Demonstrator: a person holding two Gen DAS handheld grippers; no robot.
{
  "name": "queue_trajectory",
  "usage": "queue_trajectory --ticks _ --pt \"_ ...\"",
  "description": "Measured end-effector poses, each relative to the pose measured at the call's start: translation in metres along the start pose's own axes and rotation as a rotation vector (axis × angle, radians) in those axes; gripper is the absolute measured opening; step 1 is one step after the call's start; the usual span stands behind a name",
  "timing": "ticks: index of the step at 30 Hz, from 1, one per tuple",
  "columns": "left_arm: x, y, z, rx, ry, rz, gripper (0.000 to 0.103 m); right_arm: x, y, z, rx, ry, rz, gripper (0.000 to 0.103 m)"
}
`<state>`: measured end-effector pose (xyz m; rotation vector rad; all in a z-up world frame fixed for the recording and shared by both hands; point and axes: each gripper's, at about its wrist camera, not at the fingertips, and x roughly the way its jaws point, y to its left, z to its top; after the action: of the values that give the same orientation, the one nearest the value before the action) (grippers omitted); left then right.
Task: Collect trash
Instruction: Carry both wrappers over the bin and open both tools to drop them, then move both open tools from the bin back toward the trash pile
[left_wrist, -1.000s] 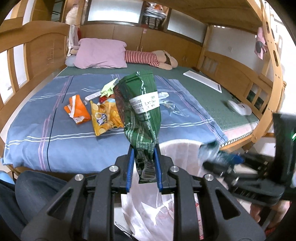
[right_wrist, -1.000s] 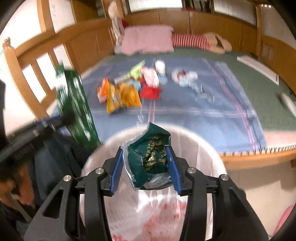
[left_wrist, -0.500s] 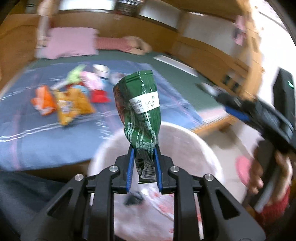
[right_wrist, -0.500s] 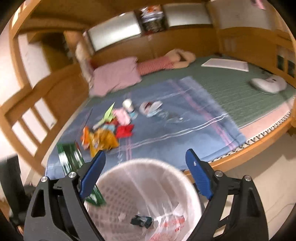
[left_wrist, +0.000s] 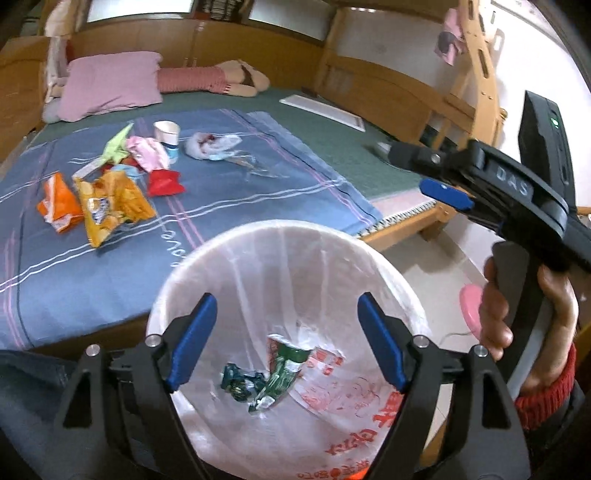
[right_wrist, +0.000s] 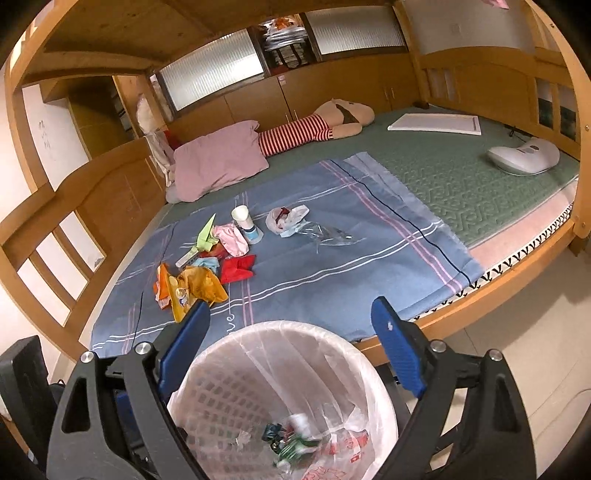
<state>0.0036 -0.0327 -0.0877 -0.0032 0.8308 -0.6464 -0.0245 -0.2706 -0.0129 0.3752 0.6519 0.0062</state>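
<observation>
Left wrist view: the left gripper (left_wrist: 284, 339) hangs over a white mesh wastebasket (left_wrist: 236, 251) lined with a thin plastic bag; its blue-padded jaws are opening, with nothing between them. Two crumpled green snack wrappers (left_wrist: 273, 380) lie at the bottom of the liner. To the right, a hand (left_wrist: 528, 317) with a red cuff holds the right gripper (left_wrist: 417, 170), which points toward the bed. On the blue striped sheet (left_wrist: 258, 206) beyond the basket rim lies the remaining trash: a yellow chip bag (left_wrist: 110, 206), an orange wrapper (left_wrist: 57, 201), a red wrapper (left_wrist: 164, 182), a paper cup (left_wrist: 168, 134) on its side and a crumpled clear plastic bag (left_wrist: 210, 146).

Right wrist view: the right gripper (right_wrist: 291, 339) has its jaws spread wide and empty above the same wastebasket (right_wrist: 229, 387). The trash pile (right_wrist: 221, 254) sits on the sheet, well apart from the basket. A pink pillow (right_wrist: 218, 158) and a striped stuffed toy (right_wrist: 317, 127) lie farther back.
</observation>
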Motion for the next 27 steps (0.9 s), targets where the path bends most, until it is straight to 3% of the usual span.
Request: queue_trajectory --ticks 6,12,15,19,23,27 --pt "-0.005 0.003 0.000 -0.009 -0.025 0.057 0.079 0.000 0.006 -0.002 -0.025 -0.004 -0.008 0.090" --pt "-0.005 0.013 0.001 -0.053 -0.027 0.089 0.079 -0.003 0.019 -0.001 -0.113 -0.050 -0.127 0.094" --pt "-0.009 0.022 0.001 -0.094 -0.042 0.132 0.079 -0.002 0.022 -0.003 -0.127 -0.051 -0.121 0.095" --pt "-0.009 0.042 0.001 -0.173 -0.045 0.182 0.079 0.002 0.024 -0.006 -0.129 -0.033 -0.049 0.095" --pt "-0.007 0.058 -0.001 -0.244 -0.022 0.190 0.079 0.008 0.029 -0.007 -0.139 -0.022 -0.059 0.095" --pt "-0.008 0.061 -0.001 -0.248 -0.027 0.199 0.081 0.008 0.035 -0.009 -0.158 -0.035 -0.102 0.095"
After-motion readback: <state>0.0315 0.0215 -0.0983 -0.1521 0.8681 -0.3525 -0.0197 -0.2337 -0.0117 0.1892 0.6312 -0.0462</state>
